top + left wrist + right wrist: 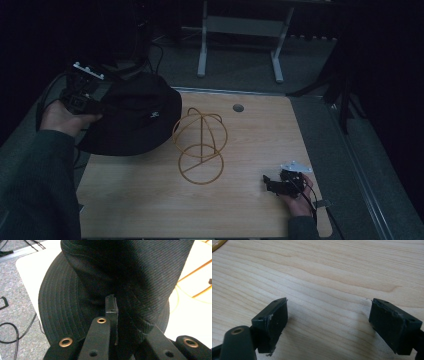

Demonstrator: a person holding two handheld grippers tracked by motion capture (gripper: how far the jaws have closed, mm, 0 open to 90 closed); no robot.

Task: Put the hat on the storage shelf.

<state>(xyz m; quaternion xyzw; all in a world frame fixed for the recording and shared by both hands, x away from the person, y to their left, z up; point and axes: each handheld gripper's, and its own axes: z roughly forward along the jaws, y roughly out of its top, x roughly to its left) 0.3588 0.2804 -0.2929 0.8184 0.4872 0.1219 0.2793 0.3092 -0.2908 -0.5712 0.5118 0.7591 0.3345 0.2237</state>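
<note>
A black bucket hat (135, 117) with a small white logo hangs over the table's far left corner, its brim drooping. My left gripper (95, 106) is shut on the hat's edge there, held up by a hand. In the left gripper view the hat (130, 275) bunches between the jaws; one fingertip (111, 311) shows and the fabric hides the other. An orange wire hat stand (200, 145) stands at the table's middle, just right of the hat. My right gripper (269, 182) rests low at the front right, open, with bare wood between its pads (273, 320).
The light wooden table (150, 200) has a round cable hole (238, 107) near its far edge. A grey metal frame (240, 35) stands on the carpet beyond. Cables lie on the floor at the left (15, 332). A bit of the stand's wire (218, 245) shows beyond the right gripper.
</note>
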